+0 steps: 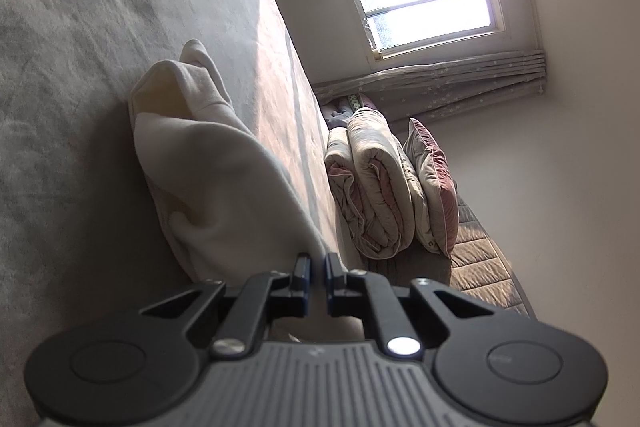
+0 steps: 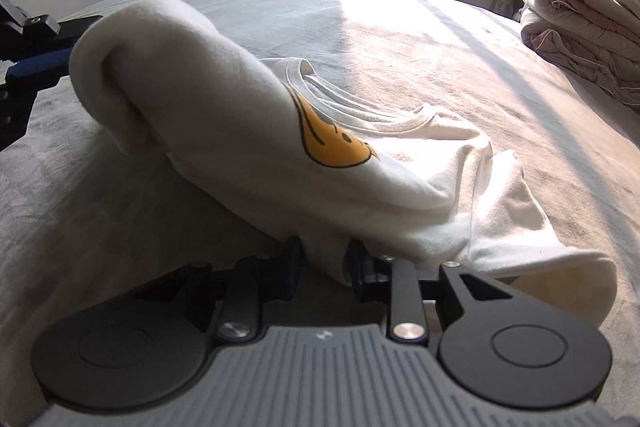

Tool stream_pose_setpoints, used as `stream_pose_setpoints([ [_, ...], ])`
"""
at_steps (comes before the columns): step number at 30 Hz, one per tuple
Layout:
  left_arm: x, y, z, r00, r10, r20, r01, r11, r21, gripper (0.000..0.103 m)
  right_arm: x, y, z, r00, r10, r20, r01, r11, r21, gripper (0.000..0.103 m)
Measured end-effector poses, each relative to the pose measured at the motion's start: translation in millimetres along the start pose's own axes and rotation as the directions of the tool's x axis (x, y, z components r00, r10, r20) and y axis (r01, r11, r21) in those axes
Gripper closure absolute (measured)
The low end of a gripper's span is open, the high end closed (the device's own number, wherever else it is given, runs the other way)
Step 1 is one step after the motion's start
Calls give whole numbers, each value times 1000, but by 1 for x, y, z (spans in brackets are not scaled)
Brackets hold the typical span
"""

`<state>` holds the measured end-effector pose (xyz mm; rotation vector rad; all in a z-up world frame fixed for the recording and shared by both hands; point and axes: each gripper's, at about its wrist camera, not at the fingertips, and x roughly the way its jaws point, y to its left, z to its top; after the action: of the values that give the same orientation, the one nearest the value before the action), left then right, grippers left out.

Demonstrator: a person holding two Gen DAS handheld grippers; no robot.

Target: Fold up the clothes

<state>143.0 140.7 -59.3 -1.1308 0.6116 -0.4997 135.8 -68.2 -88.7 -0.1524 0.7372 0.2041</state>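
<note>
A: How do the tools stand?
B: The right gripper has its fingers close together, clamped on a fold of the white sweatshirt. The left gripper is nearly closed on the same garment's edge.
A: And the sweatshirt?
B: It hangs lifted between both, its far part lying on the grey bed, near the folded quilt.

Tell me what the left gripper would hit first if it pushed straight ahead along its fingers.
The white shirt. The left gripper is already shut on its edge, so going on would only push into the raised cloth. Beyond that lies the grey bedspread, though depth is hard to judge in the fisheye view.
</note>
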Motion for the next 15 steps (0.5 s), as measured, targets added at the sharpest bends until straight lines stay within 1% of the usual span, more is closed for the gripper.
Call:
stream_pose_setpoints([
  [1, 0, 0, 0, 1000, 2, 2, -2, 1000, 1, 96, -2, 2, 0, 1000, 0, 6, 0, 1000, -1, 89],
  [3, 1, -1, 0, 1000, 3, 4, -3, 1000, 5, 96, -12, 2, 0, 999, 29, 16, -29, 999, 25, 92],
  [8, 2, -3, 1, 1000, -7, 1, 7, 1000, 7, 96, -56, 1, 1, 991, 119, 59, -122, 991, 49, 94],
  [12, -3, -4, 4, 1000, -25, -4, 25, 999, 19, 95, -97, 17, 2, 980, 186, 73, -188, 982, 18, 95],
  [15, -12, -7, 8, 1000, -16, 3, 15, 999, 49, 95, -126, 34, 0, 973, 219, 76, -218, 976, -21, 95],
])
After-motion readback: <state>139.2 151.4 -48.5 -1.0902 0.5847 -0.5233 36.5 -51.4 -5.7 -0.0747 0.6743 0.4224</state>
